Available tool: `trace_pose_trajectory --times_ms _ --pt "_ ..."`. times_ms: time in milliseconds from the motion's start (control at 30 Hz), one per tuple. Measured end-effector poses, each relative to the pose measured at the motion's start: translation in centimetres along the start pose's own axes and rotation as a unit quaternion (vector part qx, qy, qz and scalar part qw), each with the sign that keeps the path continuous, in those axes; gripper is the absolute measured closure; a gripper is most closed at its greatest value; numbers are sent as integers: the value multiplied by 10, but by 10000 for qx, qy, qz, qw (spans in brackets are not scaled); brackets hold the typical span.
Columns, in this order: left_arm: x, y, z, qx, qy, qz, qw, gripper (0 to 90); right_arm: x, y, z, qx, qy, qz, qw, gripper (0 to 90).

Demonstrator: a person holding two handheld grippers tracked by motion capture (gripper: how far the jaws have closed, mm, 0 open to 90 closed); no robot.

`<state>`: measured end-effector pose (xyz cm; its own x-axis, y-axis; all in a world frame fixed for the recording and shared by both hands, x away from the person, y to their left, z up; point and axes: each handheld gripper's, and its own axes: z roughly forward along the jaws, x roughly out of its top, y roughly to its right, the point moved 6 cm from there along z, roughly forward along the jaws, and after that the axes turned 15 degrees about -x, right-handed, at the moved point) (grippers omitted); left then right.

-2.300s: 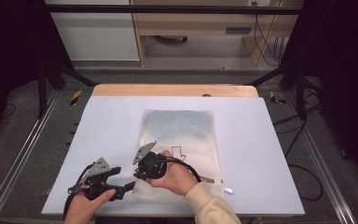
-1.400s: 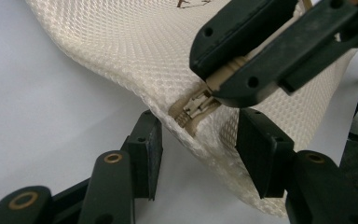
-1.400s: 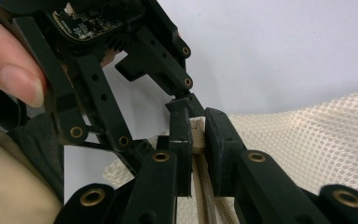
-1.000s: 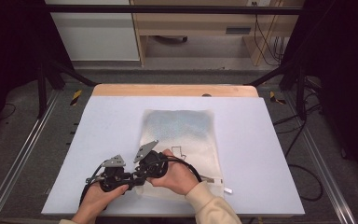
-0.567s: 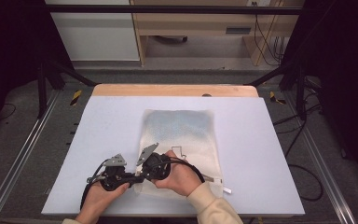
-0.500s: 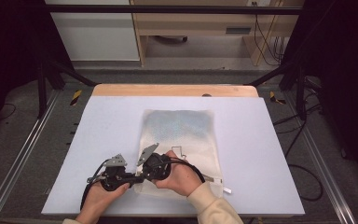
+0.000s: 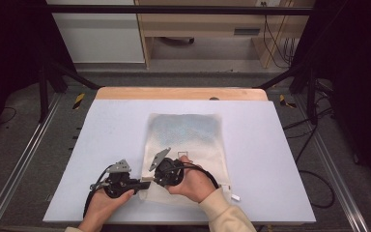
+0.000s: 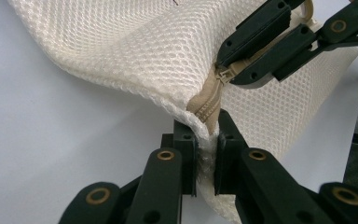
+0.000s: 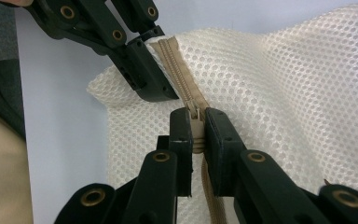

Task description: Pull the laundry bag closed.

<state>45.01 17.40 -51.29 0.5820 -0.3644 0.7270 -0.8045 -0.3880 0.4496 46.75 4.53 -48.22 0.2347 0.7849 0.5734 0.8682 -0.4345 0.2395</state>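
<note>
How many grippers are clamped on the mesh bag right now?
2. The left gripper pinches the mesh bag at its near corner, at the zipper's end; the right gripper is shut on the zipper slider just beyond.

A: Where does the cream mesh laundry bag (image 7: 186, 145) lie?

B: Flat on the pale blue table mat (image 7: 270, 145), slightly right of centre, its long side running from the near edge toward the far edge.

A: And the two grippers?

B: Both at the bag's near left corner. The left gripper (image 8: 204, 149) sits on the corner's edge, at the end of the beige zipper (image 9: 182, 79). The right gripper (image 9: 196, 128) sits just beside it, on the zipper slider (image 9: 193, 114). The bag's body extends behind and right of both.
</note>
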Motion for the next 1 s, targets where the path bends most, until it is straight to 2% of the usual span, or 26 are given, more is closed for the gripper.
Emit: trace_pose_trajectory --times_ms 533,1000 --pt "-1 1 0 -7 -69 24 10000 821 -19 11 -12 -119 -153 154 9997 818" --pt "-2 6 4 -63 -149 102 9998 821 -37 19 -27 -161 -84 306 9994 818"
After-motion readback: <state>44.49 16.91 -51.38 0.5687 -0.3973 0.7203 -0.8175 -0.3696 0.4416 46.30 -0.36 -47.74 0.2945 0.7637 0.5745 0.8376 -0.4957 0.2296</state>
